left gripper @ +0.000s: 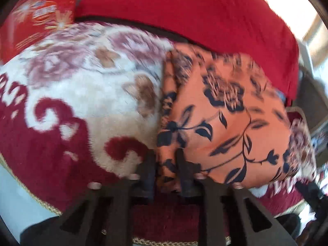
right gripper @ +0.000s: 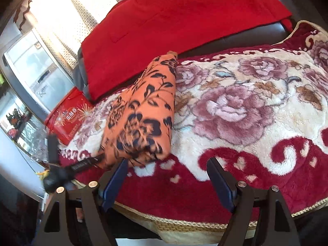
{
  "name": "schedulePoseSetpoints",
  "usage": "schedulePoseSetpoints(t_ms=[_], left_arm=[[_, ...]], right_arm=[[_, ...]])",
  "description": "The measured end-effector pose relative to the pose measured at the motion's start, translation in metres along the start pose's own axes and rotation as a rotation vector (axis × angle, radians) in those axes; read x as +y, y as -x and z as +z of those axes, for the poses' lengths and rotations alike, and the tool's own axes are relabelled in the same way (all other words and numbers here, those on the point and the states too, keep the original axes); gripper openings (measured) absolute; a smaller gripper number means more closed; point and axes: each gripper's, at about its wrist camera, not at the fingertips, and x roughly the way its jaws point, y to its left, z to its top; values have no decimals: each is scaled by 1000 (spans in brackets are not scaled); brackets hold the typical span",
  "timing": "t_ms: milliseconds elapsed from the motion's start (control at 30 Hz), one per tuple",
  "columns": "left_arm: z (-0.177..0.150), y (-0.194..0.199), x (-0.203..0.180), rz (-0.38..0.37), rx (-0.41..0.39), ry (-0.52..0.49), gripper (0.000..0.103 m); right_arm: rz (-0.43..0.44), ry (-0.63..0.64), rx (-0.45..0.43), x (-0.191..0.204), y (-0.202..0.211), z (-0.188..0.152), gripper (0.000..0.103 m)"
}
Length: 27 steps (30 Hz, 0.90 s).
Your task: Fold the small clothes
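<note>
Between your left gripper's (left gripper: pixel 165 162) fingers sits the near left edge of the orange floral garment (left gripper: pixel 221 123), a narrow folded strip of cloth running up and away from the tips; the jaws stand at a narrow gap with the fabric filling it, but the blur keeps you from telling whether the pads actually press on it, so treat that hold as unconfirmed. From this left hand the garment spreads to the right and forward, its folded bulk lying on the plush floral blanket (left gripper: pixel 82 106), with the red blanket (left gripper: pixel 184 10) behind it and the red tin (left gripper: pixel 34 20) at the far left. Moving across to your right wrist view, the same garment (right gripper: pixel 143 110) is a long bundle whose axis runs from the near left, just beside your right gripper's (right gripper: pixel 167 164) left finger, up and away toward the red blanket (right gripper: pixel 174 20). Your right gripper stands wide with nothing between the fingers; only the plush floral blanket (right gripper: pixel 246 106) shows in the gap. The bundle's near end lies just left of that left finger, possibly touching its tip, while the right finger is well apart from it. The left gripper (right gripper: pixel 90 161) shows as a dark shape at the bundle's near left corner. So the left hand is the nearer one, already on the cloth; your right would, by my reading, need to shift leftward to take the near end.
</note>
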Motion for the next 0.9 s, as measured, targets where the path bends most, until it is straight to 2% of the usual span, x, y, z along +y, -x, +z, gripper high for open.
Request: schedulePoseSetpoints(t_ms=[33, 167, 267, 333, 433, 533, 567, 600, 633, 667, 733, 800, 833, 867, 900], left_arm=[[2, 7, 1, 3, -19, 11, 49], [19, 39, -3, 39, -128, -2, 51], [40, 49, -24, -1, -196, -44, 57], [49, 40, -42, -24, -216, -102, 58], [58, 7, -58, 4, -178, -165, 58], [50, -37, -50, 56, -65, -163, 59], [45, -46, -45, 39, -52, -152, 60], [41, -49, -41, 31, -59, -144, 61], [41, -49, -40, 31, -60, -140, 61], [43, -48, -42, 35, -62, -152, 60], [42, -50, -41, 31, -65, -169, 61], [42, -50, -39, 20, -63, -159, 61], [43, -50, -39, 16, -61, -159, 61], [43, -52, -39, 11, -58, -158, 61], [43, -52, -39, 6, -57, -158, 61]], right_arm=[[-2, 12, -5, 1, 1, 3, 84], [18, -15, 13, -6, -5, 18, 85], [74, -89, 45, -16, -20, 37, 86], [120, -142, 71, -23, -37, 53, 86], [183, -220, 136, -28, -68, 72, 86], [239, -274, 194, -30, -101, 85, 86], [232, -280, 214, -29, -111, 86, 86], [203, -263, 254, -27, -123, 87, 76], [163, -211, 284, -20, -133, 86, 49], [117, -161, 287, -11, -135, 86, 49], [-32, 49, 217, 28, -115, 88, 43], [-113, 180, 171, 51, -105, 84, 43], [-117, 165, 192, 47, -109, 83, 44], [-114, 126, 215, 39, -114, 84, 49], [-99, 42, 235, 22, -119, 89, 65]])
